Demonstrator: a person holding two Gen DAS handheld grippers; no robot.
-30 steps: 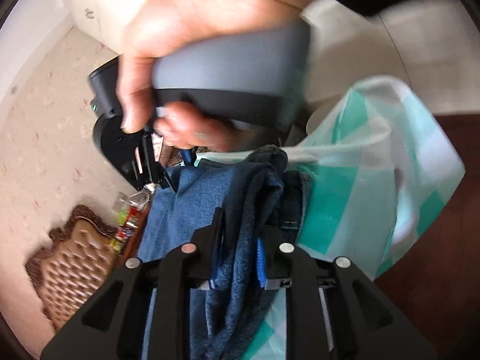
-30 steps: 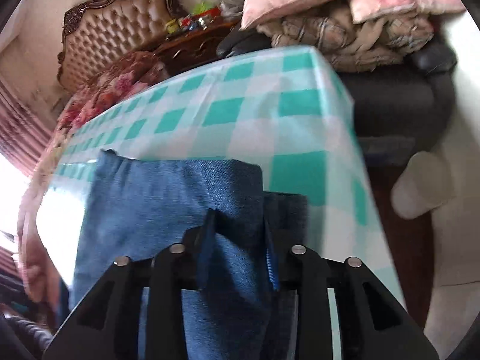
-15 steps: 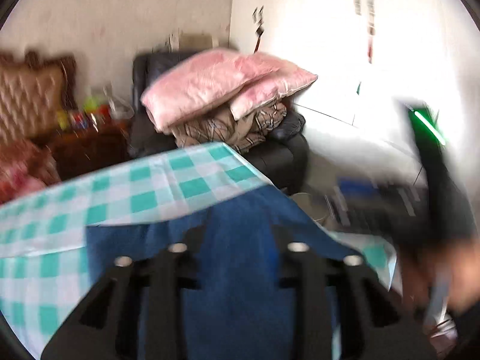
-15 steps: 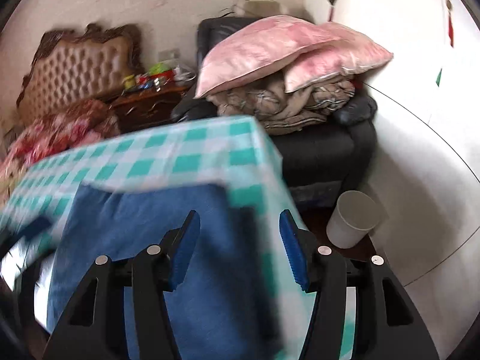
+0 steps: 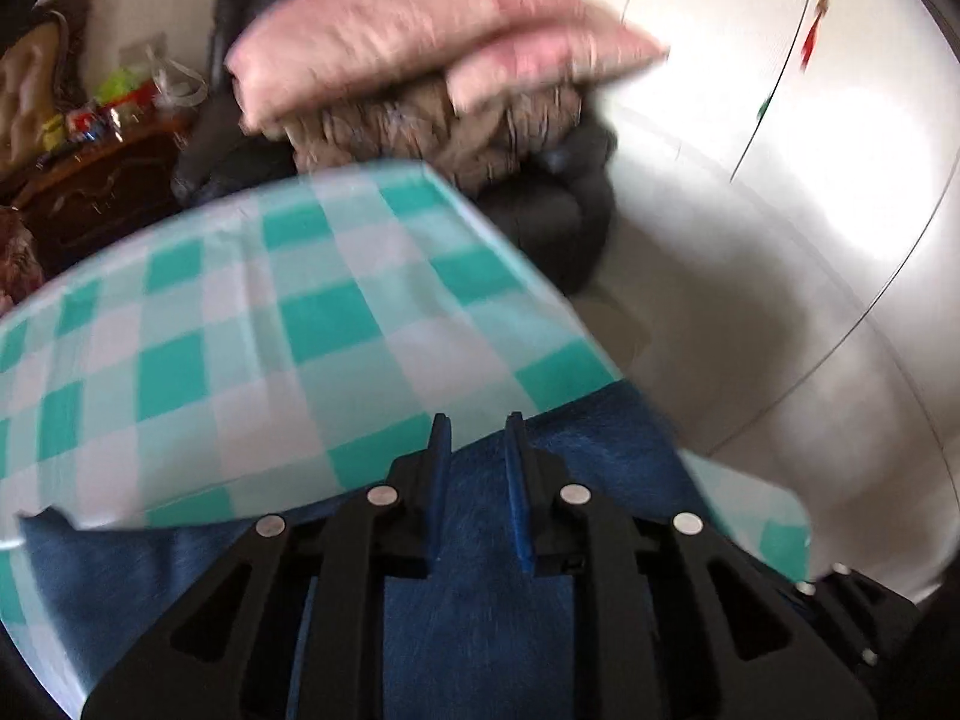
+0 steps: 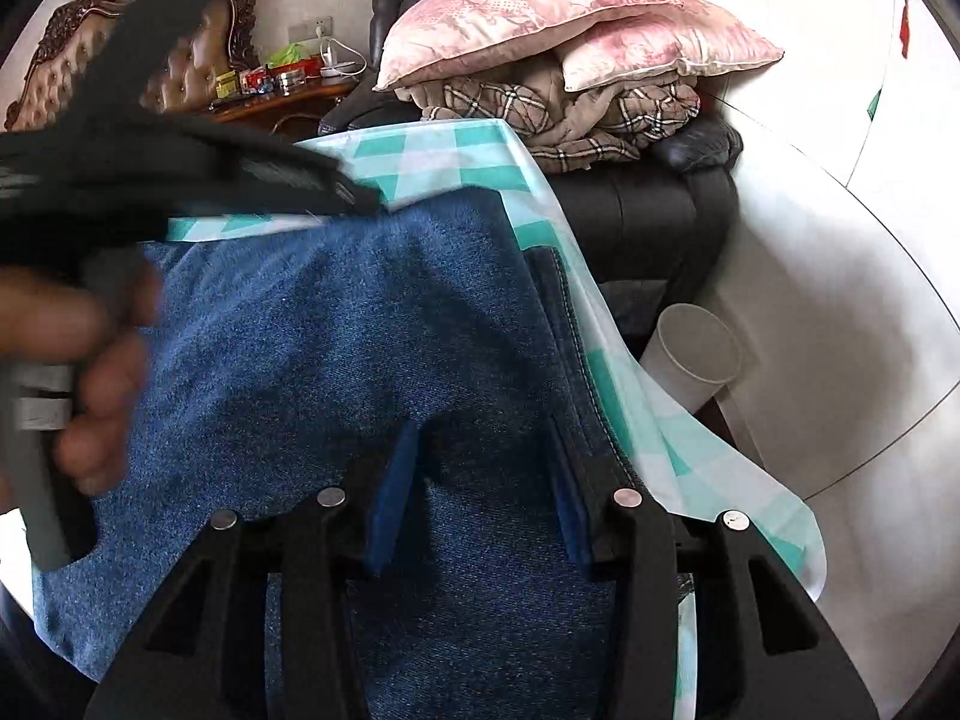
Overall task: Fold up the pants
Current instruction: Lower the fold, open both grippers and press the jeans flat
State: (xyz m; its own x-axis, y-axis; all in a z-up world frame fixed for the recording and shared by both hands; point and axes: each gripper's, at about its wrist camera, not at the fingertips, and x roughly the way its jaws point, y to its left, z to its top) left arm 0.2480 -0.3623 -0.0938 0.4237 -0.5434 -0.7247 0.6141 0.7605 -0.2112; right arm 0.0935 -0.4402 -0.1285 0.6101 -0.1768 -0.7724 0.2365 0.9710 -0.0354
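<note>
The blue denim pants (image 6: 360,348) lie folded on the green-and-white checked tablecloth (image 6: 432,150) near the table's right edge. My right gripper (image 6: 480,468) is open and empty, hovering just above the pants. My left gripper (image 5: 477,450) has its jaws slightly apart with nothing between them, above the pants' far edge (image 5: 570,438); the view is blurred. In the right wrist view the left gripper body and the hand holding it (image 6: 90,312) cross the left side.
A black armchair (image 6: 648,210) stacked with pink pillows (image 6: 558,18) and plaid blankets stands behind the table. A white bin (image 6: 696,354) sits on the floor to the right. A dark wooden side table (image 6: 270,102) with clutter and a tufted headboard (image 6: 186,60) are at the back left.
Both grippers have let go of the denim and lifted off it. The left gripper has swung round to face the armchair. The pants now lie flat on the table.
</note>
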